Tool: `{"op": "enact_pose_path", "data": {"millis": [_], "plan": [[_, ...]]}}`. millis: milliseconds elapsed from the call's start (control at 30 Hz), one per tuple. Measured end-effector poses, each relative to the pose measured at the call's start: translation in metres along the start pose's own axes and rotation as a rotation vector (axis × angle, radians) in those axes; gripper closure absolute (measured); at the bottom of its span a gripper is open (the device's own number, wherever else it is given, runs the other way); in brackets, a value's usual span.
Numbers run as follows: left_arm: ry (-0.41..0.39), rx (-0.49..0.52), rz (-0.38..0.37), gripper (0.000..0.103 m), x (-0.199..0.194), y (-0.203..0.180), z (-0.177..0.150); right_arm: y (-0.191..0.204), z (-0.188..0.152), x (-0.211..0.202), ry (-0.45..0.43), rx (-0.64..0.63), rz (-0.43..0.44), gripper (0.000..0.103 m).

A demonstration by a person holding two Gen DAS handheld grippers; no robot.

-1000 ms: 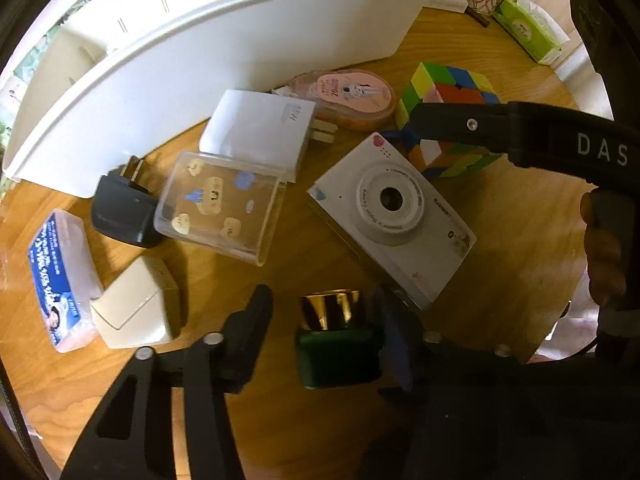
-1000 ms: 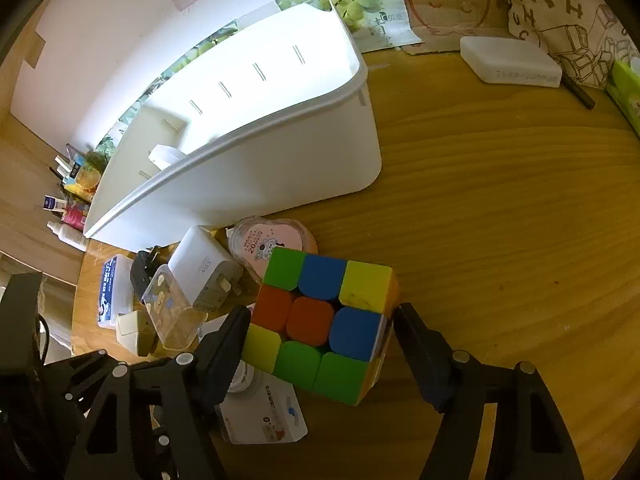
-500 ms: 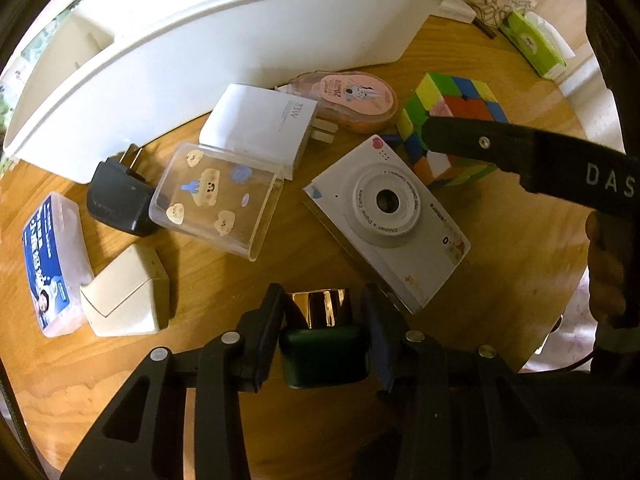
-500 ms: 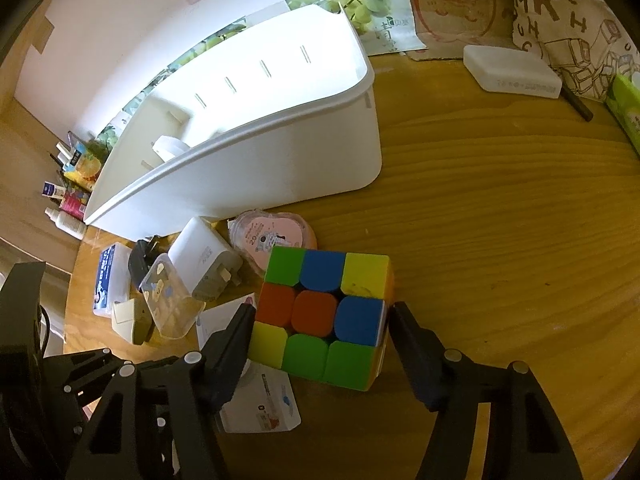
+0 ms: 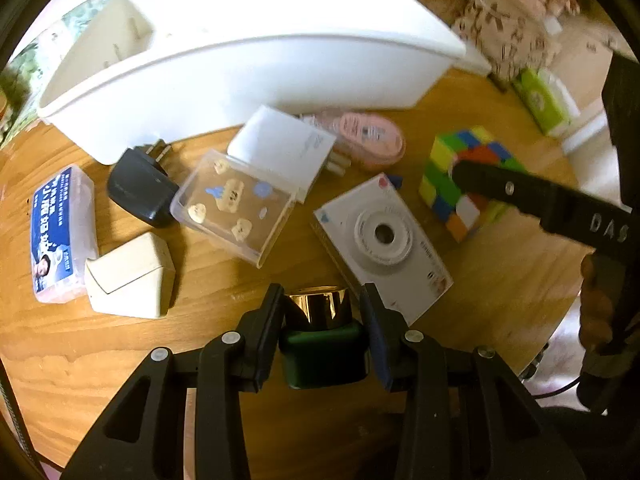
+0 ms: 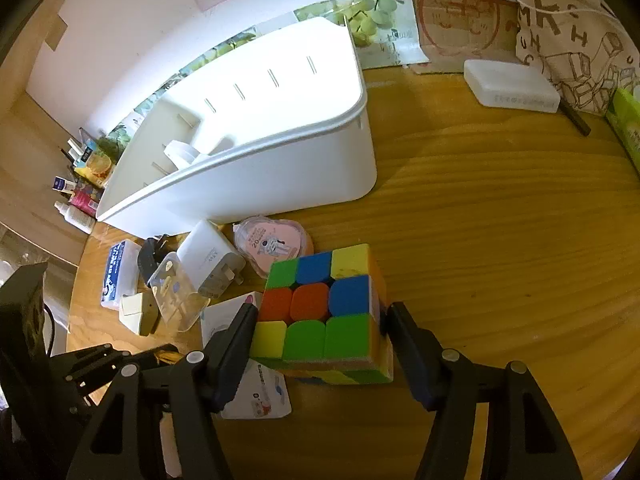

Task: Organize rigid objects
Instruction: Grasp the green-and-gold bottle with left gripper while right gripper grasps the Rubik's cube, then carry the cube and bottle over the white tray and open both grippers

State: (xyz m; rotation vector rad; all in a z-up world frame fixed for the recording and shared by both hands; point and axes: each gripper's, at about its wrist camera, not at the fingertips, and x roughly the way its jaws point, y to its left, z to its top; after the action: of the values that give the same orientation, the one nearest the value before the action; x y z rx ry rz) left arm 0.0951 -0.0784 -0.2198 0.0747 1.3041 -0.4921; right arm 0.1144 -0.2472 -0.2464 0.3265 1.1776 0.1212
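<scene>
My left gripper (image 5: 322, 332) is shut on a dark green bottle with a gold cap (image 5: 320, 340), just above the wooden table. My right gripper (image 6: 320, 332) is shut on a colourful puzzle cube (image 6: 324, 312), lifted and tilted off the table; the cube also shows in the left wrist view (image 5: 452, 184). A white organizer bin (image 6: 280, 152) stands behind the clutter, also seen in the left wrist view (image 5: 240, 68). Between the grippers lies a white toy camera (image 5: 380, 240).
On the table lie a clear case (image 5: 232, 208), a white charger (image 5: 284, 148), a black plug (image 5: 140, 188), a pink tape case (image 5: 368, 140), a cream box (image 5: 132, 276) and a blue-labelled pack (image 5: 56, 232). A white box (image 6: 512, 86) and a patterned bag (image 6: 576, 32) sit far right.
My left gripper closed on the green bottle and raised it slightly. My right gripper closed on the cube and lifted it, tilting it.
</scene>
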Motion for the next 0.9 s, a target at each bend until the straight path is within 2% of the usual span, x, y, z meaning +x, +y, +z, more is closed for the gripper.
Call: {"op": "enact_pose_path", "data": {"millis": [67, 267, 533, 900], "plan": [[-0.027, -0.021, -0.005, 0.061, -0.009, 0.002, -0.001, -0.001, 0.001, -0.003, 0.005, -0.01, -0.004, 0.042], [-0.081, -0.075, 0.014, 0.061, -0.028, 0.008, 0.001, -0.006, 0.004, -0.009, 0.023, -0.033, -0.015, 0.042], [-0.172, -0.144, 0.036, 0.061, -0.064, 0.019, -0.001, -0.008, 0.015, -0.037, -0.032, -0.09, -0.015, 0.042], [-0.31, -0.135, 0.085, 0.061, -0.092, -0.001, 0.027, 0.003, 0.036, -0.072, -0.128, -0.189, 0.006, 0.042]]}}
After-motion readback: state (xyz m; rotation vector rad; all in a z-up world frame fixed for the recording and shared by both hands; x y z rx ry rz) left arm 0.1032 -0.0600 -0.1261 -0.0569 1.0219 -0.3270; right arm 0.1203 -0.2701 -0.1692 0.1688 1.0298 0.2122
